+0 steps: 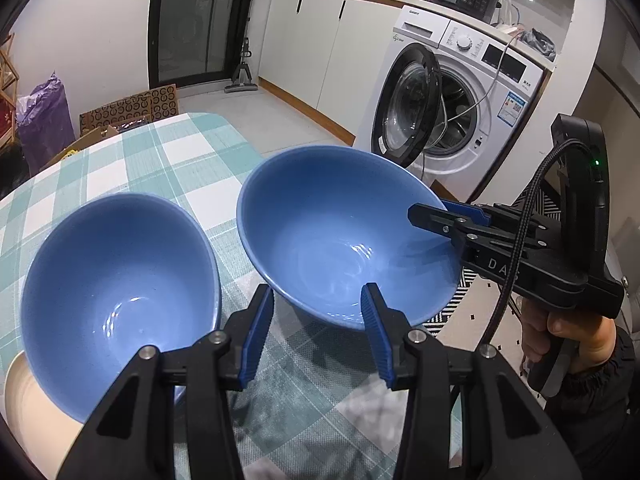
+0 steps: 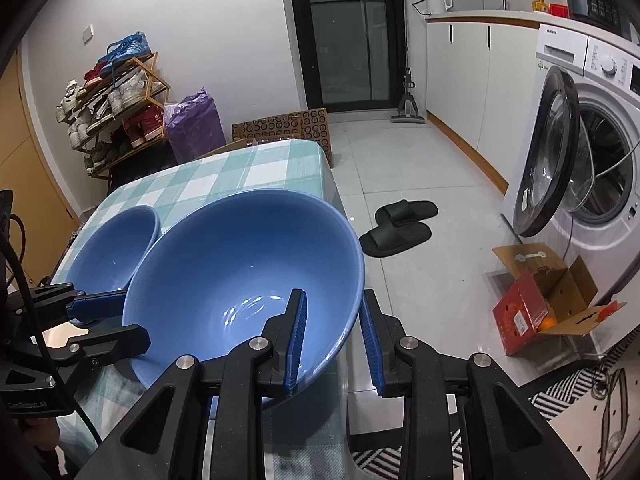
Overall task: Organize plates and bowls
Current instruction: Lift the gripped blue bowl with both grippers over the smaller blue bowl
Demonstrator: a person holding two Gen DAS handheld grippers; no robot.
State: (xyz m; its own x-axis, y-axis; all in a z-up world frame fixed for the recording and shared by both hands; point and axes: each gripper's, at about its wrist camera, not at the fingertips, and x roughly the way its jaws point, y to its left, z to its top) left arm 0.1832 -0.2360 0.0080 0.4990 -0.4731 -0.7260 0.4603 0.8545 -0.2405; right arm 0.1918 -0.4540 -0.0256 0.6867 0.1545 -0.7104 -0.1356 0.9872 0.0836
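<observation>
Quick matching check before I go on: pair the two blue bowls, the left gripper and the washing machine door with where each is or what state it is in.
Things:
1. Larger blue ceramic bowl
2. Smaller blue ceramic bowl
3. Left gripper
4. Round black-rimmed washing machine door

States:
A. Swung open
B. Fingers apart, gripping nothing
C. Rim clamped by the right gripper
D. Resting partly on a cream plate

Pairs: 1-C, 2-D, 3-B, 4-A
</observation>
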